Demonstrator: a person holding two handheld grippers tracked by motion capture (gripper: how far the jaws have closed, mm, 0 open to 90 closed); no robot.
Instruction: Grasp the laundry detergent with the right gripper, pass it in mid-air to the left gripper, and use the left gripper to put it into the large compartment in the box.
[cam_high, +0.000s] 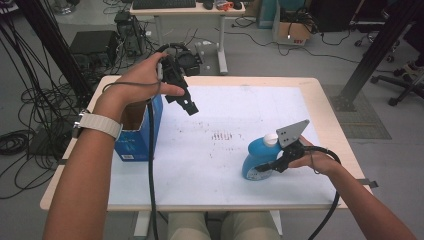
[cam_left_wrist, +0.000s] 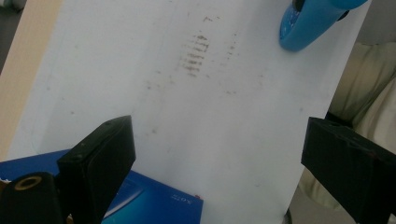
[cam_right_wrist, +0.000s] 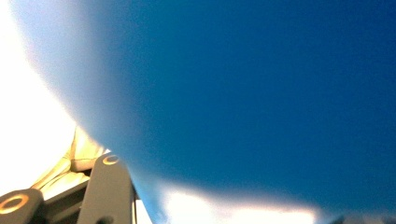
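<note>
Right tongs (cam_high: 270, 167) grip the blue bottle (cam_high: 256, 159); left tongs (cam_high: 186, 103) hover beside the blue box (cam_high: 141, 131).

This is a lab or a technical workroom: loose cables (cam_high: 30, 100) on the floor, black metal frames (cam_high: 372, 50), computer equipment (cam_high: 92, 47) (beside a second desk (cam_high: 185, 10)).

A light wooden tabletop (cam_high: 320, 100) carries a white sheet (cam_high: 250, 115) marked with brownish smudges at centre frame. A blue carton (cam_high: 142, 137) stands at the sheet's left edge; a blue bottle (cam_high: 257, 160) rests at lower right.
</note>
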